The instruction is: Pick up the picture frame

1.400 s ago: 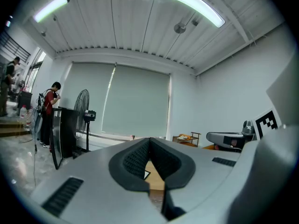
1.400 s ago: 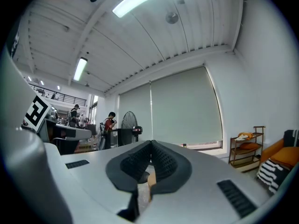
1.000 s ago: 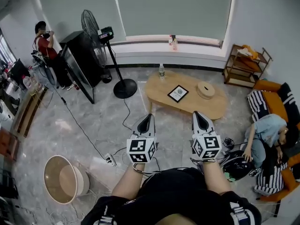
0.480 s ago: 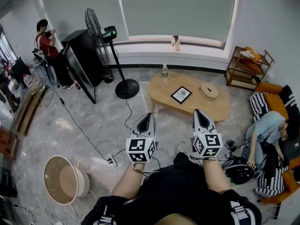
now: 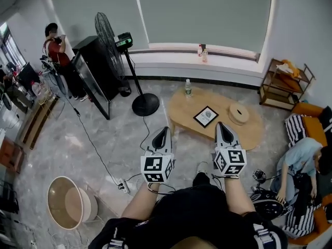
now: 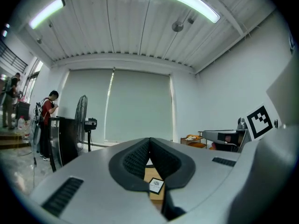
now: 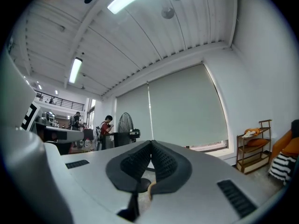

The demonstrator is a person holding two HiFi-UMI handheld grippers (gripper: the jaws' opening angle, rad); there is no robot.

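Both tongs are pinched shut on nothing: left gripper, right gripper, well short of the table. Picture frame lies flat mid-table, between bottle and woven disc. My read: close in, part the jaws, come low at one frame edge. Pale wood top, glossy stone floor. Basin far left, then floor cable, fan, shelf right.

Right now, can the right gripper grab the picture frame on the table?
Probably not yet. The right gripper is held high with its jaws shut, while the picture frame lies flat on the low table, further ahead and below. Nothing seems to block the way.
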